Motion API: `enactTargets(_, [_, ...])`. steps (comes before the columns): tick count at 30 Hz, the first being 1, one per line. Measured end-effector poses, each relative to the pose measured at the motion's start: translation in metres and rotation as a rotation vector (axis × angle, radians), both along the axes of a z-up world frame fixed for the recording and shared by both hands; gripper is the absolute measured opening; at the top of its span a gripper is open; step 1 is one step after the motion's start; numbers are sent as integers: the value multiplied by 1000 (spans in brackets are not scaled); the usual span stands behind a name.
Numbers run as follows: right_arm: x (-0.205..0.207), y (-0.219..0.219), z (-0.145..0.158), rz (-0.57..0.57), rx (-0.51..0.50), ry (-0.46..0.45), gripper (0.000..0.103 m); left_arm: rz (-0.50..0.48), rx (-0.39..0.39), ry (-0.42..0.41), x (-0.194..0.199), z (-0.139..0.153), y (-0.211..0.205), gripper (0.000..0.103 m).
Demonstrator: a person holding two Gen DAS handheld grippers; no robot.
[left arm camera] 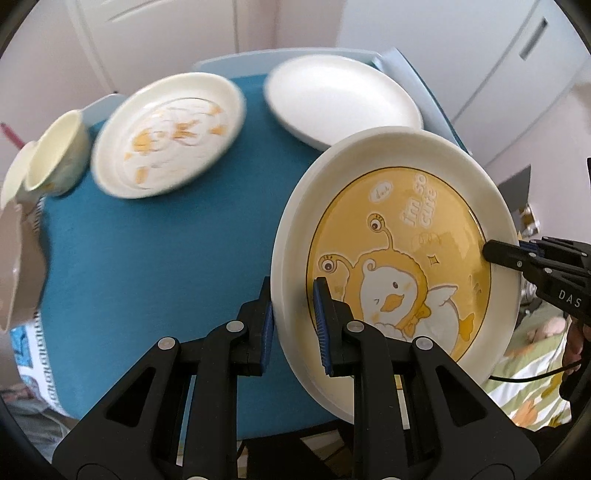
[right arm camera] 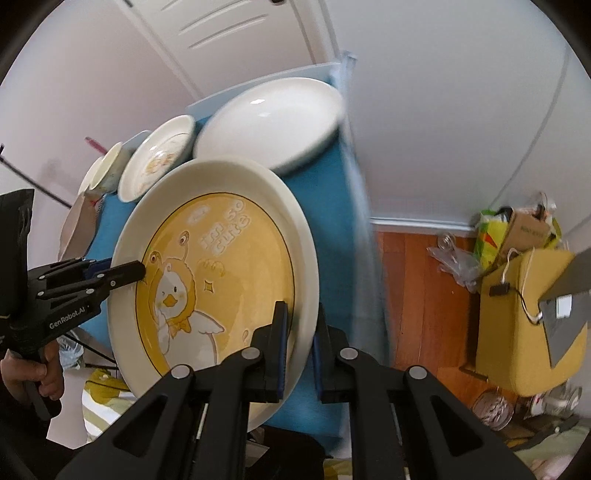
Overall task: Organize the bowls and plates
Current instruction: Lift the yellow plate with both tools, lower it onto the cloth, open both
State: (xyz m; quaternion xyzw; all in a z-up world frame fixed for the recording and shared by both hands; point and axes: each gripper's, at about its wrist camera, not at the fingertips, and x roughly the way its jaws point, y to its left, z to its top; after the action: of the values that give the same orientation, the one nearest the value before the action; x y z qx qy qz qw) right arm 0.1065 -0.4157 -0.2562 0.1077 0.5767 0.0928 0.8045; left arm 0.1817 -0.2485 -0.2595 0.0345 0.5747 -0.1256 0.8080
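Note:
A cream plate with a yellow duck picture (left arm camera: 399, 258) (right arm camera: 221, 273) is held tilted above the blue table (left arm camera: 155, 258) (right arm camera: 328, 221). My left gripper (left arm camera: 293, 325) (right arm camera: 138, 271) is shut on its rim on one side. My right gripper (right arm camera: 299, 354) (left arm camera: 487, 251) is shut on the opposite rim. A plain white plate (left arm camera: 340, 96) (right arm camera: 273, 122) lies at the table's far end. A cream plate with an orange pattern (left arm camera: 170, 133) (right arm camera: 159, 158) lies next to it. Two cream bowls (left arm camera: 48, 155) (right arm camera: 103, 173) stand beyond that plate.
A brown paper bag (left arm camera: 18, 258) (right arm camera: 77, 225) leans at the table's side by the bowls. A yellow box (right arm camera: 524, 325), bags and cans stand on the wooden floor (right arm camera: 413, 266) to the right. White cabinet doors (left arm camera: 155, 33) are behind the table.

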Motion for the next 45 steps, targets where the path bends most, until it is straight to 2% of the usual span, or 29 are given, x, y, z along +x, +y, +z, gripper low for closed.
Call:
enactTargets(6, [15,56,13,64,4,-15,11,65,-10,-29,-3,30,70,18])
enactTargets(10, [25,103,13,110,17,-12,11,108,7,-30,-10,37,130,18])
enactTargets(16, [37,179,0,157,37,12,11,157,16,4,-14,24,203,18])
enactTargets(21, [45,225,-17,160,44,39,11,160,20,26,-15,7,244,18])
enactTargets(25, [49,246,-31,144,28,63,11,140,15,44,-11,-11,256,18])
enactTargets(34, [57,253,-47,135,12,79,11,104,5,57,-8,-34,265,18])
enactTargets(45, [56,259,-52,134,4,54,13,93,26,9,-9,-36,262,18])
